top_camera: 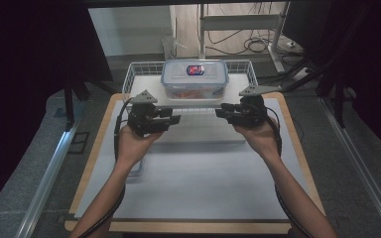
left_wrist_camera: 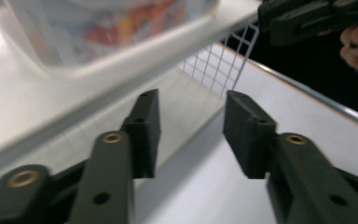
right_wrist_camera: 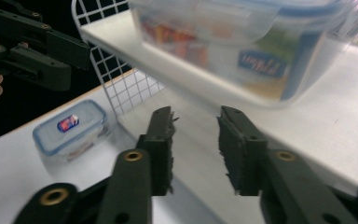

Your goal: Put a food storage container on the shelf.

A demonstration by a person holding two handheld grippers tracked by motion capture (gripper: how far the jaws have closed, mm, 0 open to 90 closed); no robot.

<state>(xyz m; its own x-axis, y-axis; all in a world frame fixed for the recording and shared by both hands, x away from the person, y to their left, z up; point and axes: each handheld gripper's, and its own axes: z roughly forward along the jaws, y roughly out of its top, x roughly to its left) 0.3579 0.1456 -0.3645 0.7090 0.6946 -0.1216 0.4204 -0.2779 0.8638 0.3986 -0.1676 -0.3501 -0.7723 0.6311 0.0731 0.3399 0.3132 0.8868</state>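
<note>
high view: white table [top_camera: 193,183] with a wooden rim, spanning the middle of the frame, dark floor on both sides. at the far end, a white wire basket [top_camera: 134,74] on a raised white shelf [top_camera: 198,99]. inside the basket, near its middle, a large clear container [top_camera: 194,79] with a blue-edged lid and a red and blue label, orange contents showing through the wall. two forearms coming in from the bottom, each hand gripping a black tool just in front of the shelf edge. left gripper [top_camera: 171,117] pointing inward toward the right, right gripper [top_camera: 224,110] pointing inward toward the left, tips near each other but apart, a gap of bare shelf edge between them. grey three-cornered plates on top of both.

left gripper view: left gripper [left_wrist_camera: 191,116] with jaws spread apart, nothing between them, only the white surface and shelf edge beyond. large container [left_wrist_camera: 107,23] blurred above, sitting on the shelf. basket mesh [left_wrist_camera: 219,60] to the right, the other gripper [left_wrist_camera: 303,18] and fingers of its hand at the upper right.

right gripper view: right gripper [right_wrist_camera: 196,135] likewise released, jaws parted and holding nothing, pads rough along their inner edges. large container [right_wrist_camera: 242,42] close above on the shelf, blue label on its side. lower left, a small clear container [right_wrist_camera: 70,133] with a blue-edged lid and a red label, resting on the table below and beside the basket corner, well apart from the jaws. left gripper [right_wrist_camera: 32,46] at the upper left.
</note>
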